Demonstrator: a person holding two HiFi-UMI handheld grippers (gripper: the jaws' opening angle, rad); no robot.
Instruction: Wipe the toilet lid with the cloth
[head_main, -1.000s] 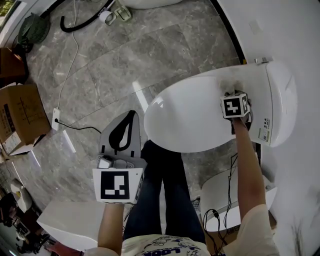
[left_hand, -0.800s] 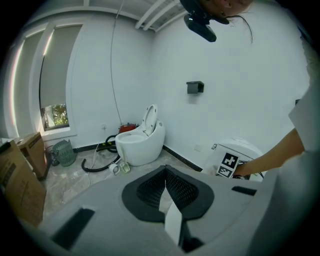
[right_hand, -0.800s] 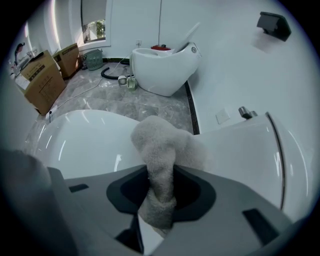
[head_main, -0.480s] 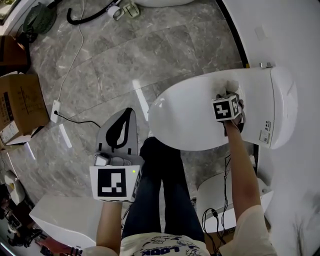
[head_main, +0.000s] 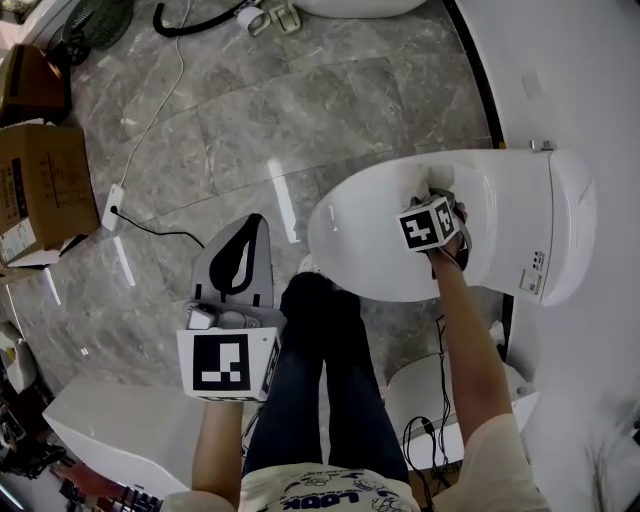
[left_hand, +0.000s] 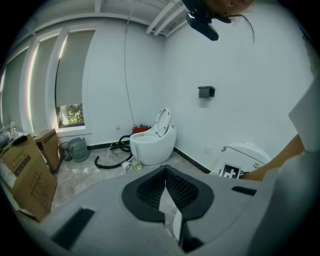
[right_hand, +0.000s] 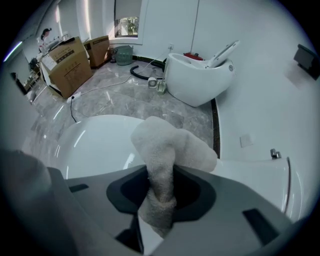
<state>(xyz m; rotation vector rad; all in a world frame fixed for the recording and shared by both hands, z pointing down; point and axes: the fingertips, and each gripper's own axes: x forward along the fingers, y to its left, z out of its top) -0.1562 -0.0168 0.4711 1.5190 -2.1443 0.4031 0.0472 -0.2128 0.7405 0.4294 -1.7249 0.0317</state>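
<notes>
From above, the head view is giving the layout: the right gripper (head_main: 438, 196) is reaching out over the rear part of the white toilet lid (head_main: 365, 235), and only a pale scrap of the cloth (head_main: 437, 186) is peeking out past its marker cube.

The right gripper view is filling in what that cube is hiding. The right gripper (right_hand: 160, 200) is clamping the cloth (right_hand: 170, 145) between its jaws. A thick, fuzzy, off-white wad is bulging out ahead of the jaws, with a twisted tail hanging down through them. The wad is sitting over the glossy lid (right_hand: 95, 145), towards its back edge.

The left gripper (head_main: 255, 235) is hanging well apart, over the grey marble floor (head_main: 300, 110) beside the person's dark trouser legs. The head view is showing only its back. The left gripper view is settling it: the left gripper (left_hand: 165, 180) is holding nothing, its ribbed pads meeting at the tips with a sliver of gap lower down.

That view is also catching a second toilet (left_hand: 152, 142) with its seat raised against the far wall.
</notes>
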